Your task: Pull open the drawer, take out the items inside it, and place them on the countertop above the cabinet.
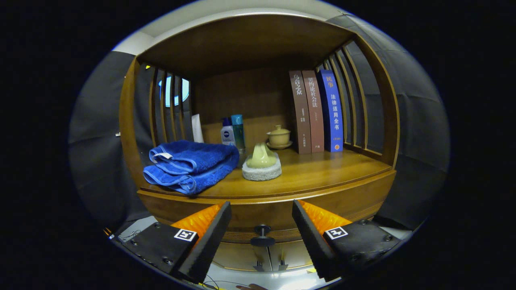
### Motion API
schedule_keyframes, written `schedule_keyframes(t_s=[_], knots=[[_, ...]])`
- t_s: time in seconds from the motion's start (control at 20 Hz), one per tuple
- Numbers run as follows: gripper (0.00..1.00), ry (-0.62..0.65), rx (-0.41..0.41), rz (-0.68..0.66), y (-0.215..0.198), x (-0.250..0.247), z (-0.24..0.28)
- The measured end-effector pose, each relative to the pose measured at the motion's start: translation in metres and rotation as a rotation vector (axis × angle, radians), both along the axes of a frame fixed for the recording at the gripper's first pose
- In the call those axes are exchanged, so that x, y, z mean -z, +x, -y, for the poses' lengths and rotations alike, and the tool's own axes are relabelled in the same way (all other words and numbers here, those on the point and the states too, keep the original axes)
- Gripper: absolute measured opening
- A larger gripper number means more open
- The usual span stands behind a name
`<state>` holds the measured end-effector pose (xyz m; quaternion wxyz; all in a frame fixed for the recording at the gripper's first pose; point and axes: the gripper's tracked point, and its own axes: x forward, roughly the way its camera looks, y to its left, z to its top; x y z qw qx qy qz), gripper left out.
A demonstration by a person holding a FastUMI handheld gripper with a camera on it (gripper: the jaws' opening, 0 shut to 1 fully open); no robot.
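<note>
Gripper view shows your gripper [262,215] spread wide, holding nothing; the drawer knob [262,235] sits between the fingers; towel [191,165] lies at the countertop's [322,171] left front edge.

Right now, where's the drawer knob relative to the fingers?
In the gripper view the drawer knob sits between the open gripper fingers, untouched, on the cabinet front just under the countertop edge.

We see the drawer [262,235] partly hidden behind the wide-apart gripper [262,209]; the far bottles' [233,133] lower halves sit behind the towel [189,165].
</note>
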<state>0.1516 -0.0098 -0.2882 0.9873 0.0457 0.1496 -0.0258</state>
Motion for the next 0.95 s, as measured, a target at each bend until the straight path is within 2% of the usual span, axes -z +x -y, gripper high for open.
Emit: schedule_keyframes(t_s=[0.55,0.95], knots=[[0.99,-0.008,-0.043,0.174,-0.042,-0.169,-0.004],[0.99,-0.020,-0.043,0.156,-0.076,-0.229,0.001]])
